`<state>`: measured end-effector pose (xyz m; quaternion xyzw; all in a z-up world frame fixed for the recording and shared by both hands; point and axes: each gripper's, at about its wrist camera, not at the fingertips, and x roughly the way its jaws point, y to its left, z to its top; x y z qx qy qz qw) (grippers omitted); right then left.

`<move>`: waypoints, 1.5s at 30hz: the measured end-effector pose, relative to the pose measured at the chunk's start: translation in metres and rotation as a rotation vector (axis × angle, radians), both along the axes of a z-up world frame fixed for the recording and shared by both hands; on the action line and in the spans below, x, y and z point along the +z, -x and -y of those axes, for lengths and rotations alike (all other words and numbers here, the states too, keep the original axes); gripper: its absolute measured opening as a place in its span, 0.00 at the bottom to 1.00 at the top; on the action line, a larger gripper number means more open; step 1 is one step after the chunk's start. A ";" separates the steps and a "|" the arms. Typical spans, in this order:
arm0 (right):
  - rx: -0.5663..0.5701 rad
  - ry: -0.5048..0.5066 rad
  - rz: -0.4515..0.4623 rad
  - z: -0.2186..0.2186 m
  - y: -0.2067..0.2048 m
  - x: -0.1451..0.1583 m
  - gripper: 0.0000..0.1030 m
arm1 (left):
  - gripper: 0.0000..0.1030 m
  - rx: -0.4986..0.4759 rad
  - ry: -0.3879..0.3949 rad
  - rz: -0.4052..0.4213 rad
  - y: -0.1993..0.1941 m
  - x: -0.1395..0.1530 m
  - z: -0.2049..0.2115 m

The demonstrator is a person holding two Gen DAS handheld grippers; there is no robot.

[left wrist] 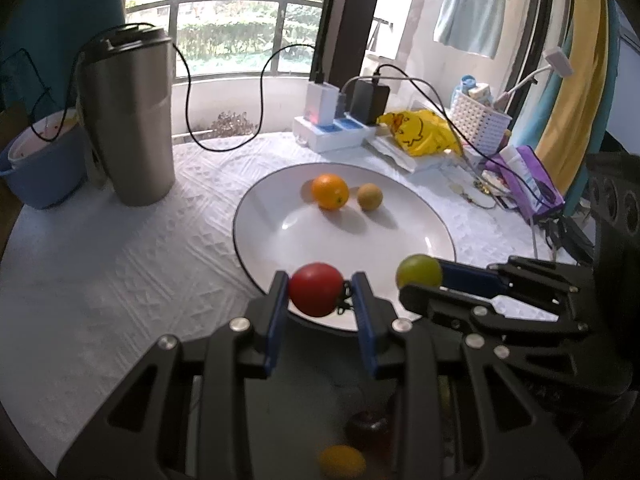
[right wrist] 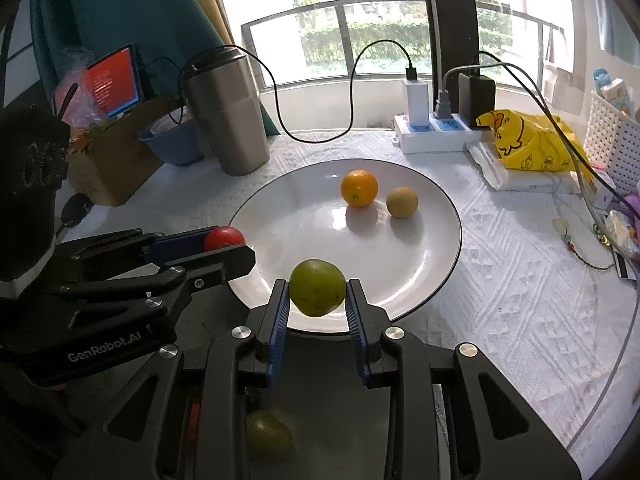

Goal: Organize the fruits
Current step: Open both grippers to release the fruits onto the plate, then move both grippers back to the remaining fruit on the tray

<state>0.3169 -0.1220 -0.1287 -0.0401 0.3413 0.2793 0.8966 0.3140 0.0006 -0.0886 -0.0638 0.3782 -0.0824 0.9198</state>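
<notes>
The left tool [left wrist: 320, 292] has black arms with blue ribbed pads, and it is clamped on a smooth, round red fruit [left wrist: 315, 289] over the near rim of the plate [left wrist: 264, 216]. The right tool [right wrist: 318, 298] looks the same and is clamped on a round green fruit [right wrist: 317, 287] with little brown spots, also over the near rim. The plate is big, white, round and shiny with a thin dark edge. Two fruits lie on it, just beside each other: a bright orange [right wrist: 359, 188] and a dull yellow-brown fruit [right wrist: 402, 201]. That makes four fruits. The tabletop [right wrist: 500, 264] has a white bumpy cloth. One tall shiny metal cup [left wrist: 128, 120] with a dark lid stands to the left. Only the right wrist view shows a red screen [right wrist: 114, 80], and only the left wrist view shows a hanging blue towel [left wrist: 472, 12].
</notes>
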 end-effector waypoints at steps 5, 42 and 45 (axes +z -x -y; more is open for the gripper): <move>-0.021 0.004 0.000 0.002 -0.002 0.000 0.45 | 0.34 -0.003 0.011 -0.013 -0.002 -0.001 -0.001; -0.040 0.007 0.082 0.014 0.078 0.029 0.51 | 0.45 0.033 0.032 0.076 0.081 0.034 -0.005; -0.041 0.010 0.084 0.016 0.086 0.028 0.51 | 0.45 0.033 0.034 0.072 0.088 0.033 -0.001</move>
